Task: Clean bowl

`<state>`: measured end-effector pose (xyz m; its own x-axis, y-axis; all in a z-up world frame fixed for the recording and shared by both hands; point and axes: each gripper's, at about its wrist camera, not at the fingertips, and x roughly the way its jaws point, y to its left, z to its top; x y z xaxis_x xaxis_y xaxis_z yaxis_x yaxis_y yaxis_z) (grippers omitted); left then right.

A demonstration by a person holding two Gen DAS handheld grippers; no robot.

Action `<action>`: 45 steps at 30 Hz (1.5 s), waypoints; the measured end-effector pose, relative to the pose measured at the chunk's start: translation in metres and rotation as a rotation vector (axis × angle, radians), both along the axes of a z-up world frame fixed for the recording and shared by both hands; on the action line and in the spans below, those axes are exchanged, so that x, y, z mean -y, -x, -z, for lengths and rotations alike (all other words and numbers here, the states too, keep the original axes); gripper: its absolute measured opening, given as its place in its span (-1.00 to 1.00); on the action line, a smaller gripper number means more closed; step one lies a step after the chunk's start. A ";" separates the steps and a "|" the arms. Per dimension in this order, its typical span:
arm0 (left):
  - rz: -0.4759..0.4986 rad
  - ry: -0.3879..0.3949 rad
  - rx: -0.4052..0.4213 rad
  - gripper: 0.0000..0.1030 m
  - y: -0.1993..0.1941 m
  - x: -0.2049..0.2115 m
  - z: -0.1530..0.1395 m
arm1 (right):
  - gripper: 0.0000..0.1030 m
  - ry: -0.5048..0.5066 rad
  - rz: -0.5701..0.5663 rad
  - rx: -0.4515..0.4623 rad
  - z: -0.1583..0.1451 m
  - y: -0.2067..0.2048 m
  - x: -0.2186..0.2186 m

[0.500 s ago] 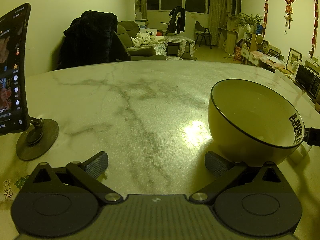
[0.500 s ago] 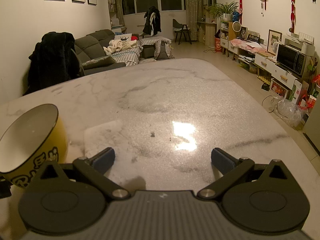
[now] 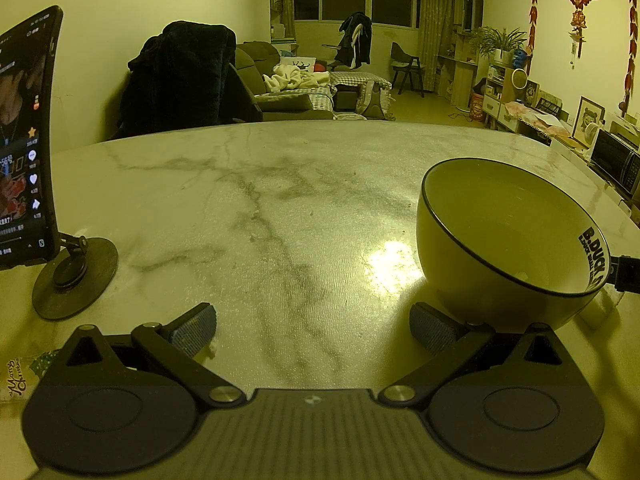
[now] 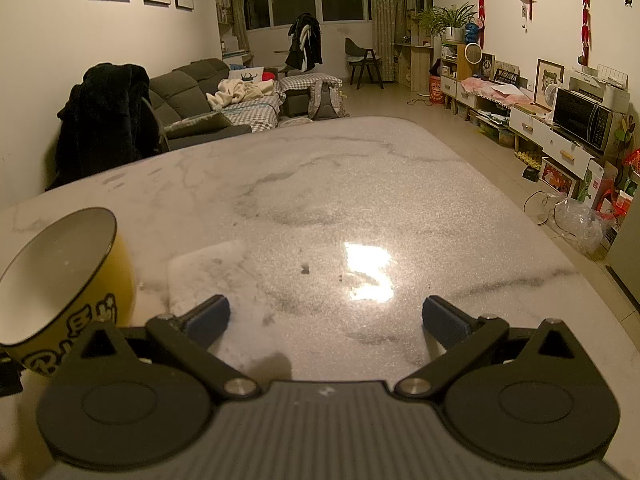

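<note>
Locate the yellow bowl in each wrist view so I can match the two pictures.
Left wrist view: the yellow bowl sits at the right, on the marble table, just beyond the left gripper.
Right wrist view: the yellow bowl is at the far left edge, beside the right gripper.
Shared landmark: the dark coat draped over a chair.
</note>
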<state>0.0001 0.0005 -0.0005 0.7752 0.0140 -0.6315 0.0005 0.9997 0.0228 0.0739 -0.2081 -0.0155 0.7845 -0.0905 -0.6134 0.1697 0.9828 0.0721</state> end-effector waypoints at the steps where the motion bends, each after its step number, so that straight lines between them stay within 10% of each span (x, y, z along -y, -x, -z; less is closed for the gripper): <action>1: 0.000 0.000 0.000 1.00 0.000 0.000 0.000 | 0.99 0.000 0.000 0.000 0.000 0.000 0.000; 45: -0.009 0.001 0.000 1.00 0.000 -0.002 0.002 | 0.99 0.000 0.000 0.000 0.001 -0.001 0.000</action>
<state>-0.0002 0.0020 -0.0024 0.7753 0.0206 -0.6313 -0.0090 0.9997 0.0215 0.0745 -0.2083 -0.0165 0.7846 -0.0906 -0.6134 0.1697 0.9829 0.0720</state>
